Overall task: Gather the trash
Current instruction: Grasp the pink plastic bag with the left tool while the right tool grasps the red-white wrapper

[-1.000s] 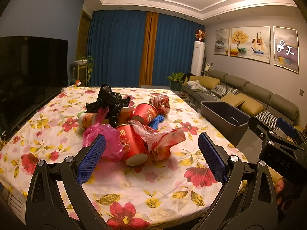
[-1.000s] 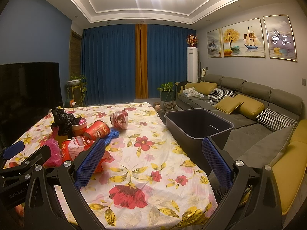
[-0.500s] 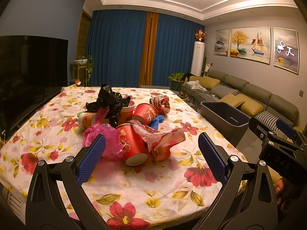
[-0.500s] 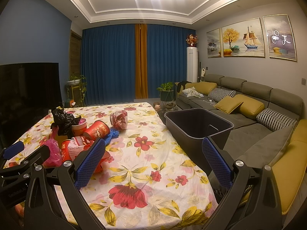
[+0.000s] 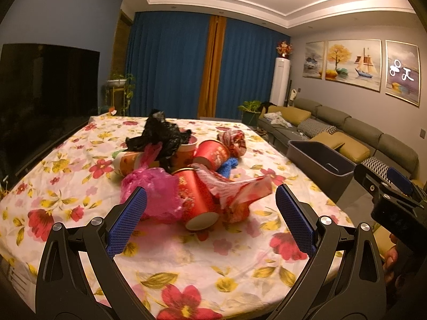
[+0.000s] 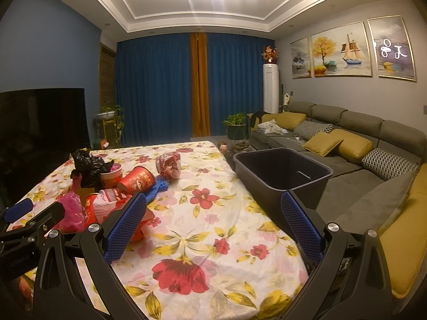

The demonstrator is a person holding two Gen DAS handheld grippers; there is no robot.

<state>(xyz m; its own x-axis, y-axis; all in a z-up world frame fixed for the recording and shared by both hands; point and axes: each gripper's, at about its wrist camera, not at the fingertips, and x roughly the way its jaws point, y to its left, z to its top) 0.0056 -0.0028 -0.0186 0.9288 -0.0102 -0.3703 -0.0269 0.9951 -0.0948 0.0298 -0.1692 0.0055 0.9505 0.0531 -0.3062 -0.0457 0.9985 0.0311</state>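
Several crumpled bags, red cups heaped; both tongs wide.

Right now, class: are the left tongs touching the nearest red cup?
Apart. The left wrist view shows bare tablecloth between the open left tongs and the red cup.

A heap of red paper cups and crumpled plastic bags lies on the floral-clothed table. At its 3 o'clock, beside the table's edge, stands a dark rectangular plastic bin, with the long grey sofa behind it.
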